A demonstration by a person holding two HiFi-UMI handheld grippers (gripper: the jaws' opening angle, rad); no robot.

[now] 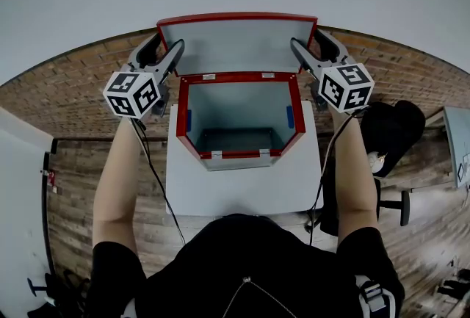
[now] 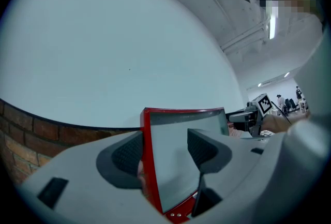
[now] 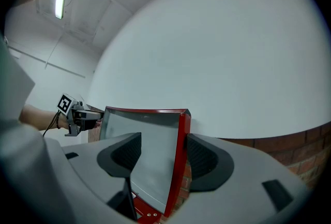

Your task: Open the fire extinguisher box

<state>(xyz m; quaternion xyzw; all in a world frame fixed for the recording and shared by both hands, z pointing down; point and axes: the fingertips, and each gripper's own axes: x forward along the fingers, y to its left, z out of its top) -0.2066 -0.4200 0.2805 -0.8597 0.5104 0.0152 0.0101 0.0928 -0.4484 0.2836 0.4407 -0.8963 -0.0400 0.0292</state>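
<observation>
- Fire extinguisher box sits on the grey bench, at its far edge and centred between the sides. It has a red rim and grey walls.
- Box is open. Lid stands upright at the box's far side, with a red frame and a grey inner panel facing the person.
- Box interior is visible in the head view: grey floor, with a small blue patch on the left inner wall and another on the right inner wall.
- Left tool is at the lid's left side edge, marker cube toward the person.
- In the left gripper view, the left tool has its jaws apart, straddling the lid's red left edge. The edge sits close to the left pad, with a clear gap to the other pad, so it is not clamped.
- Right tool is at the lid's right side edge, marker cube toward the person.
- In the right gripper view, the right tool also has its jaws apart around the lid's red right edge. The edge is nearer the right pad, and I can't tell if they touch.
- Each tool shows in the other's view, across the lid.
- A white wall with a brick band low down stands behind the box.
- A black cable hangs from the left tool past the bench's left edge.
</observation>
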